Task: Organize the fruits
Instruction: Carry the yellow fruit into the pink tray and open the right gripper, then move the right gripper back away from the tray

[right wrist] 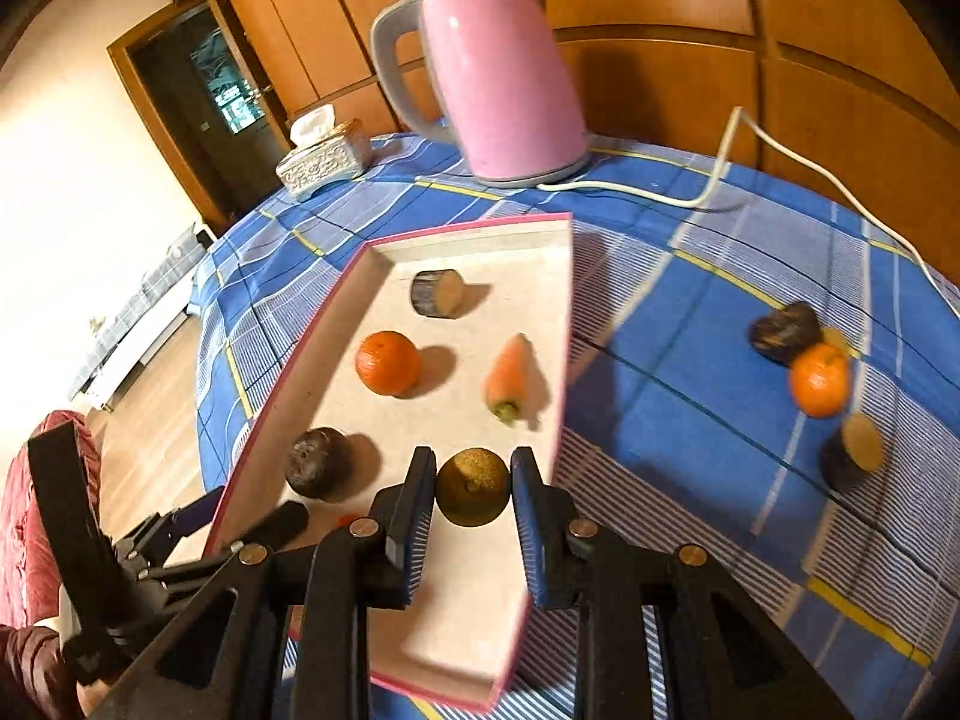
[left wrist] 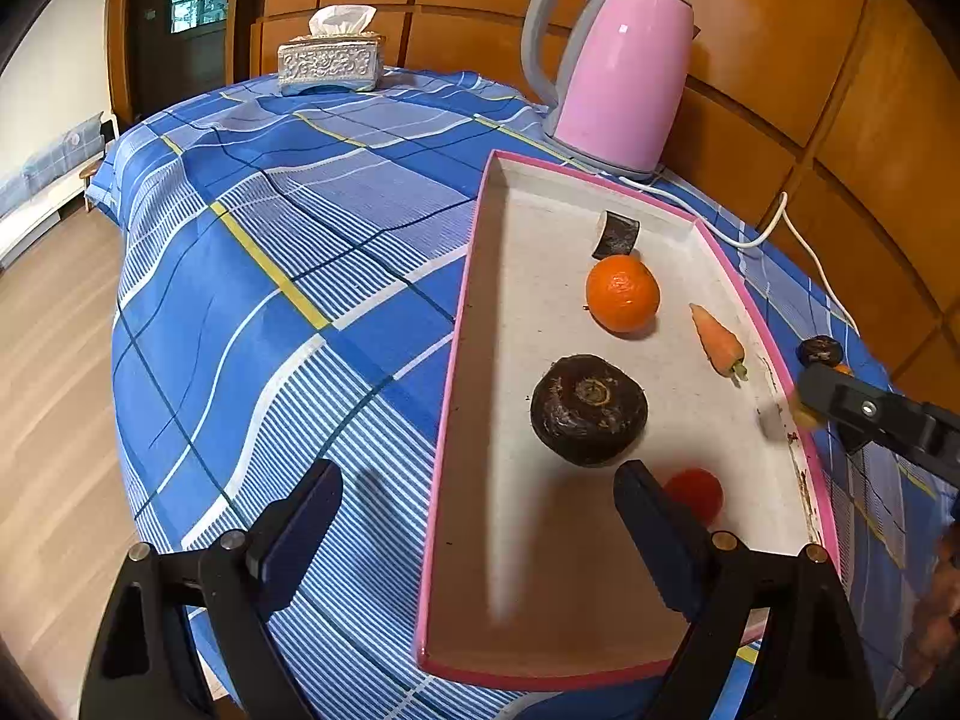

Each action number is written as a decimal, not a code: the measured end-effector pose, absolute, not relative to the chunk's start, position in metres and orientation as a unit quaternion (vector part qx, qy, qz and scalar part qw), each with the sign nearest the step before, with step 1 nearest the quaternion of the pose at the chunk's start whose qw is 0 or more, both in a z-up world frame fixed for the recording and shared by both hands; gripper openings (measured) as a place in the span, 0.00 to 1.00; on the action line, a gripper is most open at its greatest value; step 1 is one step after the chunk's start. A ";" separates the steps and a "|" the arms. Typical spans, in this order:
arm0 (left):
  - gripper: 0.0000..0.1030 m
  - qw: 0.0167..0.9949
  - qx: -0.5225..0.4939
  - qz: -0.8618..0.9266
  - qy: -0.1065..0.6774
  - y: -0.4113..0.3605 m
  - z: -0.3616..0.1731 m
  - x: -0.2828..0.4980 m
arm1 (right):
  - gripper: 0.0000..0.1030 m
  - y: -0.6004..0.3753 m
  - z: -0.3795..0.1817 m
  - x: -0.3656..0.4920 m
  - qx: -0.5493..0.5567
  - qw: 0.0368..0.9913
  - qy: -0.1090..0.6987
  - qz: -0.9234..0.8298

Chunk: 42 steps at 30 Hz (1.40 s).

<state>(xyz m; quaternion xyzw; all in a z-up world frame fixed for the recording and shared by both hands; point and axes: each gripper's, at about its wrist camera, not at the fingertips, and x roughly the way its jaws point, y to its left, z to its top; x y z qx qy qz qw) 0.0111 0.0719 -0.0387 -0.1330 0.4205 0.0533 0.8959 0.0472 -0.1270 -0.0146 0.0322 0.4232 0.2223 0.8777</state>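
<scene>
A pink-rimmed tray (left wrist: 459, 330) (right wrist: 298, 372) lies on the blue checked cloth. In it are an orange (left wrist: 622, 293) (right wrist: 387, 363), a small carrot (left wrist: 717, 339) (right wrist: 510, 378), a dark round fruit (left wrist: 588, 409) (right wrist: 317, 462), a dark cut stub (left wrist: 616, 234) (right wrist: 437, 294) and a small red fruit (left wrist: 696, 492). My right gripper (right wrist: 473, 462) is shut on a brown-green round fruit (right wrist: 473, 495) above the tray's near right side. My left gripper (left wrist: 480, 540) stands open across the tray's left rim, holding nothing.
On the cloth right of the tray lie a dark fruit (right wrist: 783, 330), a second orange (right wrist: 819, 381) and a cut stub (right wrist: 852, 450). A pink kettle (left wrist: 618, 72) (right wrist: 498, 78) with a white cord (right wrist: 720, 168) stands behind the tray. A tissue box (left wrist: 330, 63) sits far left.
</scene>
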 end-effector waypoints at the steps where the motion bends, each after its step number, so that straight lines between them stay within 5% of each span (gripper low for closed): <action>1: 0.90 0.895 -0.134 0.054 0.421 0.072 -0.039 0.011 | 0.25 -0.123 -0.015 0.049 0.029 0.878 0.424 0.223; 22: 0.90 0.894 -0.137 0.052 0.424 0.072 -0.041 0.011 | 0.32 -0.136 -0.013 0.041 0.029 0.901 0.397 0.171; 42: 0.90 0.898 -0.129 0.045 0.418 0.067 -0.034 0.009 | 0.32 -0.297 -0.038 -0.012 0.071 0.913 0.387 -0.111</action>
